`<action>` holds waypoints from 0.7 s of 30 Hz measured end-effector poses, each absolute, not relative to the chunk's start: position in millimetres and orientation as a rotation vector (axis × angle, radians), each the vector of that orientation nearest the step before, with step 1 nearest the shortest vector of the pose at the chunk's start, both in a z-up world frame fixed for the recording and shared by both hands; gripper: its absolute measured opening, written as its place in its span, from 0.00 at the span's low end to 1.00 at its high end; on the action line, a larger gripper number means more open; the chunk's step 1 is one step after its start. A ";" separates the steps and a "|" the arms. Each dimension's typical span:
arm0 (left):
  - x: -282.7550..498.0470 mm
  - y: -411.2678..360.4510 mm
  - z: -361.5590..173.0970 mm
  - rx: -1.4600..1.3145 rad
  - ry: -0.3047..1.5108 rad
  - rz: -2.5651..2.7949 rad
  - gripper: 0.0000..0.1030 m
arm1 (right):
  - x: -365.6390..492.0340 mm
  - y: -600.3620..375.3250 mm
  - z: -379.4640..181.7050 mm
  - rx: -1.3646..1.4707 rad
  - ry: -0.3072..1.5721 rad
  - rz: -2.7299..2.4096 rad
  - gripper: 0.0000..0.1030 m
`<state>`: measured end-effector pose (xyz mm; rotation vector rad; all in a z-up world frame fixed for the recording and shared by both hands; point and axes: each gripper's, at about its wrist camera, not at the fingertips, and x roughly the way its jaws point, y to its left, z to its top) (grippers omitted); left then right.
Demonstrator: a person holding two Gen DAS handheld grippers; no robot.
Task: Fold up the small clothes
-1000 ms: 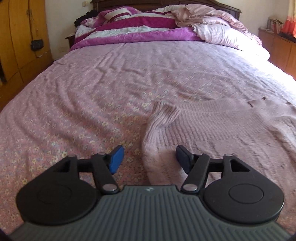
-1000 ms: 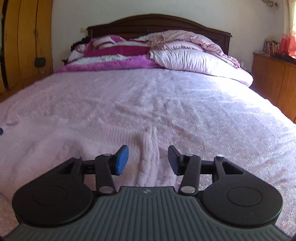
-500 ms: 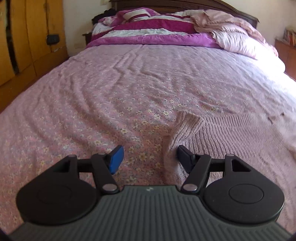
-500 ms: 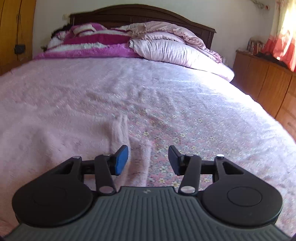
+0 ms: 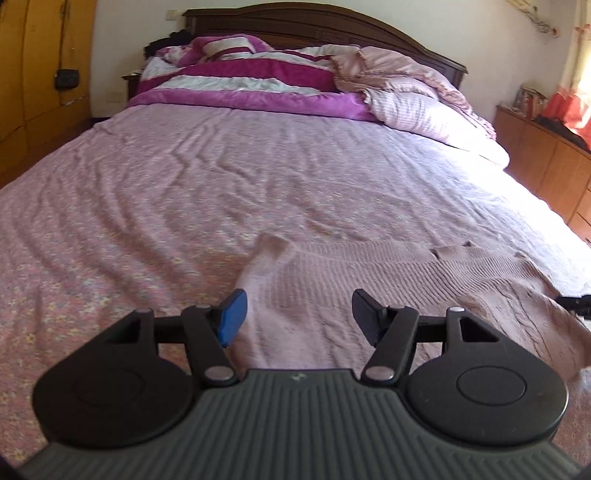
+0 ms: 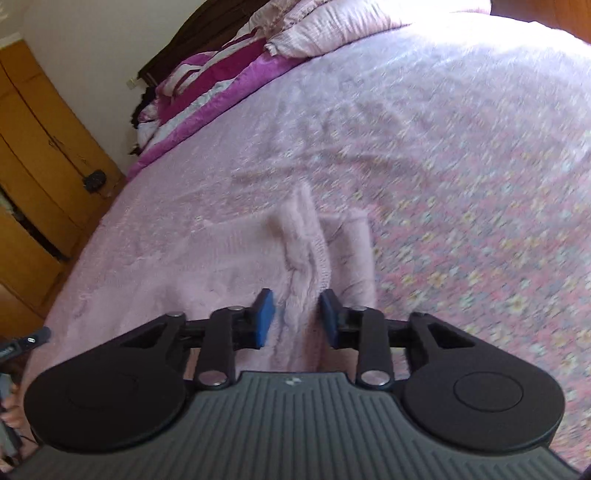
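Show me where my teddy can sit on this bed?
The flowery pink bedsheet is bare between the pink knitted sweater and the purple-and-white striped blanket, and left of the sweater's sleeve. Crowded: the head end, under that blanket and the pale pink quilt.

A knitted sweater (image 5: 369, 280) lay spread on the bed (image 5: 184, 192), at its near end. One sleeve (image 5: 264, 254) ran out from its left side toward the headboard (image 5: 332, 26). At the far end a folded blanket (image 5: 236, 85) lay to the left, a rumpled quilt (image 5: 417, 96) just beside it on the right. A wardrobe (image 5: 40, 74) stood left of the bed — a low cabinet (image 5: 543, 158) right.
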<state>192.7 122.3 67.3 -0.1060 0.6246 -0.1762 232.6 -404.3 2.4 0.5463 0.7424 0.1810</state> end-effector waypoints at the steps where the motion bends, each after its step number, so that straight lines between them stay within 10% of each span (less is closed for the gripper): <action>1: 193.6 119.5 65.3 -0.097 0.627 -0.178 0.63 | 232.3 -403.1 4.5 0.543 0.737 0.186 0.10; 21: 257.8 129.4 34.3 -0.192 0.687 -0.196 0.63 | 237.1 -352.8 33.7 0.143 0.549 0.014 0.22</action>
